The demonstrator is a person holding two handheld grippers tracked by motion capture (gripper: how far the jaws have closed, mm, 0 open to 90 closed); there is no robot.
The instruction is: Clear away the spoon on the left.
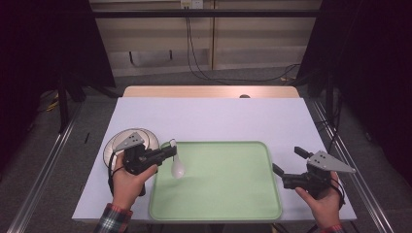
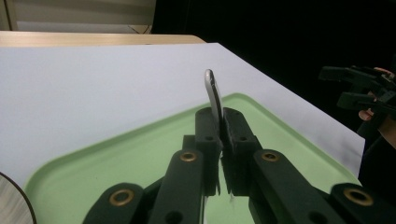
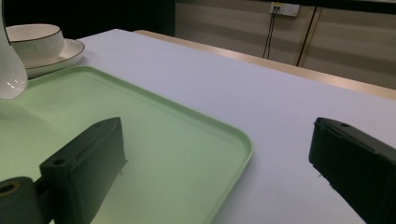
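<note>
High view showed the left gripper [image 1: 171, 145] clamping a white ceramic spoon [image 1: 178, 167] over the pale green plastic tray [image 1: 218, 204]; right gripper view (right gripper [image 1: 287, 161] wide, empty) revealed a white bowl [image 3: 32, 39].

Laboratory recording station. The worktop [image 1: 209, 116] stands inside a dark-curtained bay, with metal floor rails [image 1: 43, 165] running along both its sides. Behind the worktop, cables [image 1: 194, 58] drop from a wall socket [image 1: 190, 4] to the floor. Plain panelled wall [image 1: 252, 43] beyond; no household furnishings.
</note>
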